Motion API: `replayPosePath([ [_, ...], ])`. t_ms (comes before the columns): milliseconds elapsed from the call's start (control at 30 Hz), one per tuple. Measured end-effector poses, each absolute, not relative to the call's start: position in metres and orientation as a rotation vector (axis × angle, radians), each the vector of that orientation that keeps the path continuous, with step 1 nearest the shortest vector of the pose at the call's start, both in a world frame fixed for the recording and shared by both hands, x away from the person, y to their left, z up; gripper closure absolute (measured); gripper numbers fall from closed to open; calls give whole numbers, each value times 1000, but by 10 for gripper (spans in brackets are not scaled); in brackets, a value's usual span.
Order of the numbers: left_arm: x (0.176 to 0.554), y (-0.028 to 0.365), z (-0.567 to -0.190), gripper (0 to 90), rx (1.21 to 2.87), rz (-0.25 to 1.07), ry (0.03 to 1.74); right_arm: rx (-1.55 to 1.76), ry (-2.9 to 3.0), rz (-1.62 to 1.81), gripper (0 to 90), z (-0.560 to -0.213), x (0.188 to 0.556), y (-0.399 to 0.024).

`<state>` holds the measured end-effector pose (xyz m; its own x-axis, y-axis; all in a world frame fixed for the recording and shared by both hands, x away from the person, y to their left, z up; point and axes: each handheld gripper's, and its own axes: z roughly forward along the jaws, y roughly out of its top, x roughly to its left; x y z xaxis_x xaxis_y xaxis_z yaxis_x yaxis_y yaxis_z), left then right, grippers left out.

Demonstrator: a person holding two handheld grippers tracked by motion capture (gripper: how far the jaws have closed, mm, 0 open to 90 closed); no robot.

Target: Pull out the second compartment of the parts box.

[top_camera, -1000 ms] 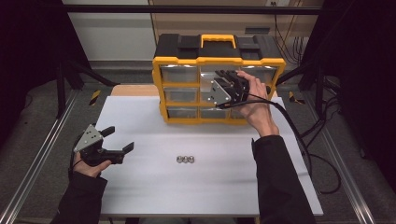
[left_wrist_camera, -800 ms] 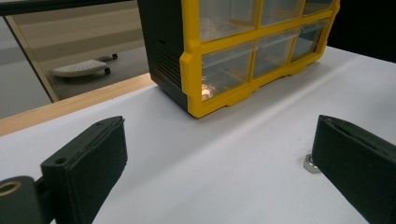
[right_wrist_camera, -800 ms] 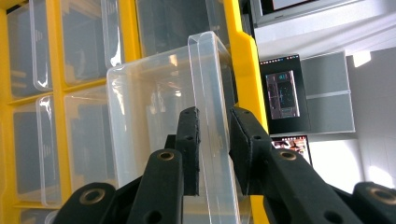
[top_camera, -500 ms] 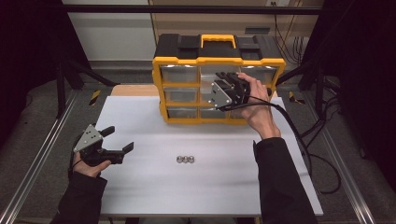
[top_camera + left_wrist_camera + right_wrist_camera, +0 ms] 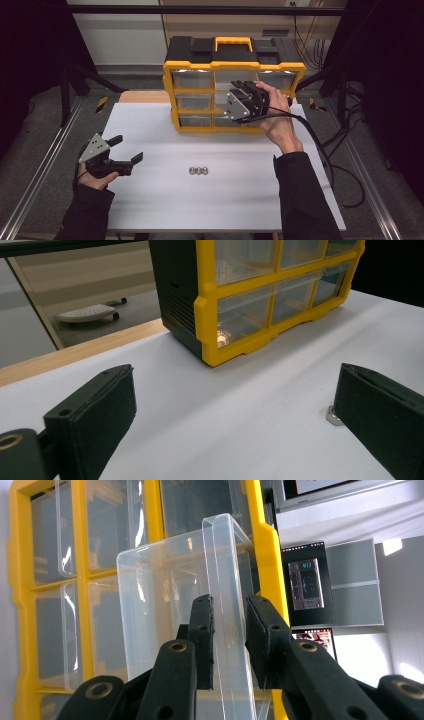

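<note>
A yellow and black drawer organizer (image 5: 220,65) (image 5: 210,315) (image 5: 267,555) stands at the back of the white table (image 5: 225,200). My right gripper (image 5: 240,94) (image 5: 230,635) is up against its middle row, shut on the front wall of a clear plastic drawer (image 5: 165,605) that sticks partly out of its slot. The drawer looks empty. My left gripper (image 5: 126,149) (image 5: 237,390) rests low over the table's left side, open, with nothing between its jaws. Three small metal nuts (image 5: 198,171) lie in a row mid-table; one nut (image 5: 333,415) shows beside the left gripper's right jaw.
The other clear drawers (image 5: 192,80) sit closed in the organizer. A wooden strip (image 5: 142,96) runs along the table's far edge. Metal rails (image 5: 45,165) flank the table, and the right gripper's cable (image 5: 320,145) trails off to the right.
</note>
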<state>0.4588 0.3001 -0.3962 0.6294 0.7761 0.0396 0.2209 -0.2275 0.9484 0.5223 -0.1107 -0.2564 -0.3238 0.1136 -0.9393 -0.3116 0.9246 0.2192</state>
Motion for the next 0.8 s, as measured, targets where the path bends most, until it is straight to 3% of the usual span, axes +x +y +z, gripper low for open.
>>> replayPosePath([
  [800,459,299,-397,25,1772,639,809,-154,1878,445,741,-254,499,-115],
])
